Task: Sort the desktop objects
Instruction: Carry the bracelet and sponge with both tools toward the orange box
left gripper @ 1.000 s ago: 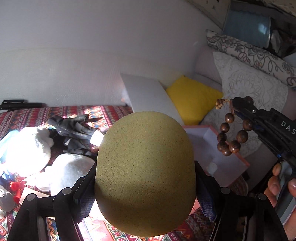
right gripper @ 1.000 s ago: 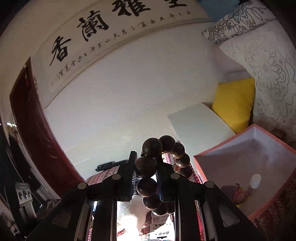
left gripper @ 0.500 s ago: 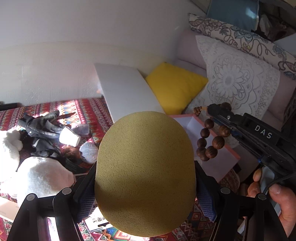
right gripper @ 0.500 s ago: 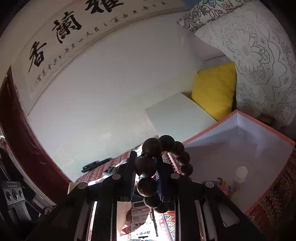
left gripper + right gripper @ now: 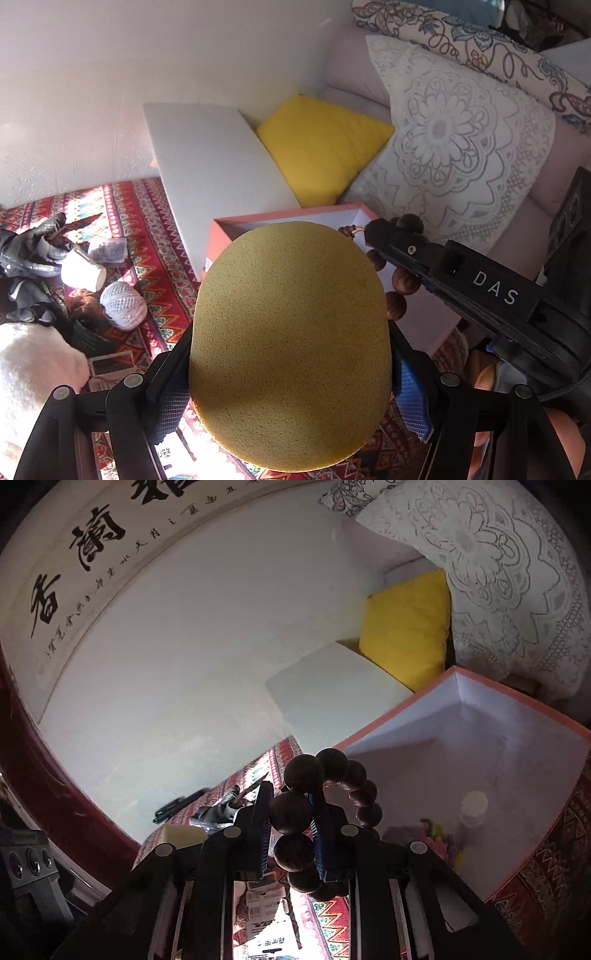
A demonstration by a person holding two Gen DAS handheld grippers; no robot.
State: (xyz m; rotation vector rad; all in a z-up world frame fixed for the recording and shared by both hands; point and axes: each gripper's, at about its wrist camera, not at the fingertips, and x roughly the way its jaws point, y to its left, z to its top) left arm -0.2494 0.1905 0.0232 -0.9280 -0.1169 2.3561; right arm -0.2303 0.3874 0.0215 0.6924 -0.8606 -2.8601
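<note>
With the pink box [image 5: 524, 716] open just ahead, first bring the yellow sponge [image 5: 290, 343] squeezed in the left gripper [image 5: 290, 369] over it, then the brown bead bracelet [image 5: 295, 808] pinched in the right gripper [image 5: 291, 834], and let go low inside.

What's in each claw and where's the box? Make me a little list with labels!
left claw: shut on sponge
right claw: shut on beads
box: open, pink rim, a few small things inside
beads vs box: at the box's near edge
cloth: red patterned, with yarn ball and cup
</note>
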